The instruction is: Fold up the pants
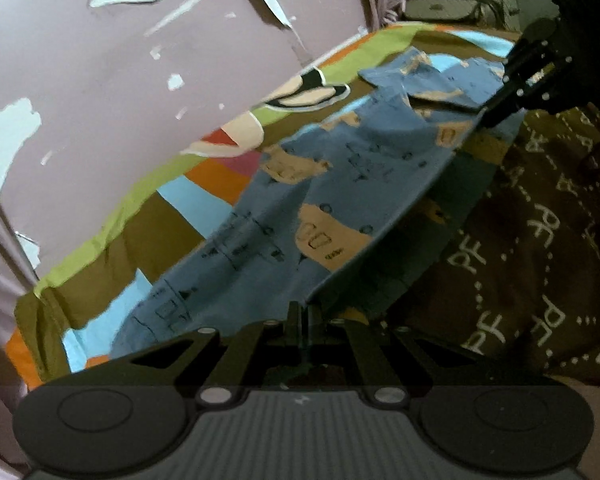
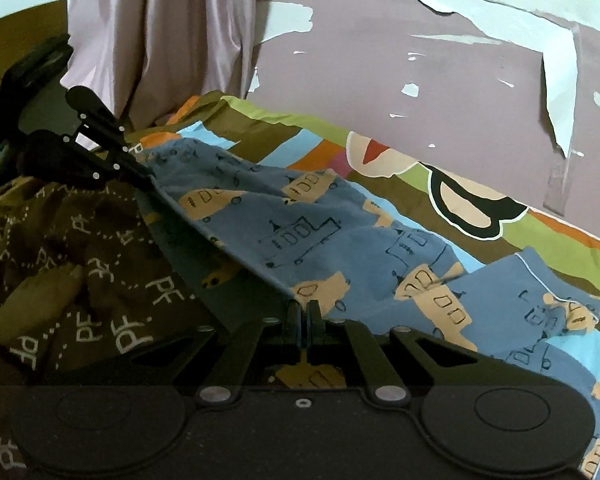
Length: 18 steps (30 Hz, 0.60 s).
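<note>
Blue pants [image 1: 340, 184] [image 2: 340, 232] printed with tan vehicles lie on a colourful striped bedsheet [image 1: 168, 216] [image 2: 480, 240]. One long edge of the pants is lifted and stretched taut between both grippers. My left gripper [image 1: 300, 312] [image 2: 148, 178] is shut on one end of that edge. At the other end my right gripper [image 2: 304, 312] [image 1: 488, 114] is shut on the cloth. The rest of the pants drapes down onto the sheet toward the wall, with a wrinkled end [image 2: 560, 312] lying flat.
A pink wall with peeling paint [image 1: 120, 80] [image 2: 440, 92] runs along the bed's far side. A pale pink curtain [image 2: 160, 40] hangs at one end. Brown cloth with white letters [image 1: 540, 240] [image 2: 80, 260] lies on the near side, under the lifted edge.
</note>
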Each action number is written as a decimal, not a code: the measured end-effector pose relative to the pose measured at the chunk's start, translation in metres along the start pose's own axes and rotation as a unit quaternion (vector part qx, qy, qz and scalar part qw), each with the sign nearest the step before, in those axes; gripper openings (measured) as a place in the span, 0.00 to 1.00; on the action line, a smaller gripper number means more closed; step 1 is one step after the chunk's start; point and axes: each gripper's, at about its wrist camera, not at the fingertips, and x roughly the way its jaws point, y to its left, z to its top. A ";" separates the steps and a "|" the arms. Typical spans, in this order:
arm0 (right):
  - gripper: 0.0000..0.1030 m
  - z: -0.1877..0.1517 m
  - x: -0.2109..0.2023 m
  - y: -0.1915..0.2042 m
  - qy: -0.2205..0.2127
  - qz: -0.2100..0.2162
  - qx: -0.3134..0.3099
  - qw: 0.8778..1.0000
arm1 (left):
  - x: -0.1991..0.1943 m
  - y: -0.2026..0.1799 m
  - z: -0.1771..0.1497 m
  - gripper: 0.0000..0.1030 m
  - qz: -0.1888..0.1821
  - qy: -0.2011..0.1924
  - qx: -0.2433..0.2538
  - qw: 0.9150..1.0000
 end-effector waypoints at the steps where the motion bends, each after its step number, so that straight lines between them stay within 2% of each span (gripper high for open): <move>1: 0.01 -0.003 0.002 0.001 0.005 0.000 0.000 1.000 | 0.003 -0.001 -0.001 0.02 -0.005 0.006 -0.001 1.000; 4: 0.03 -0.015 0.016 0.005 0.023 -0.006 0.011 1.000 | 0.017 -0.002 -0.002 0.04 -0.025 0.037 -0.006 0.999; 8: 0.22 -0.024 0.017 0.006 0.031 -0.007 0.038 0.999 | 0.020 0.003 0.001 0.15 -0.043 0.043 -0.036 0.998; 10: 0.38 -0.022 0.005 0.004 0.023 -0.010 0.035 0.999 | 0.017 0.007 0.006 0.30 -0.060 0.036 -0.062 0.996; 12: 0.63 -0.020 -0.008 -0.002 0.017 -0.031 0.036 0.999 | 0.012 0.009 0.015 0.73 -0.071 0.017 -0.092 0.993; 14: 0.73 -0.020 -0.020 -0.013 0.016 -0.051 0.049 0.997 | 0.007 0.005 0.028 0.83 -0.082 -0.017 -0.112 0.990; 16: 0.83 -0.019 -0.031 -0.026 0.020 -0.083 0.066 0.994 | 0.011 -0.004 0.044 0.86 -0.099 -0.036 -0.117 0.988; 18: 0.95 -0.020 -0.043 -0.041 0.024 -0.117 0.086 0.989 | 0.019 -0.016 0.063 0.94 -0.120 -0.057 -0.120 0.984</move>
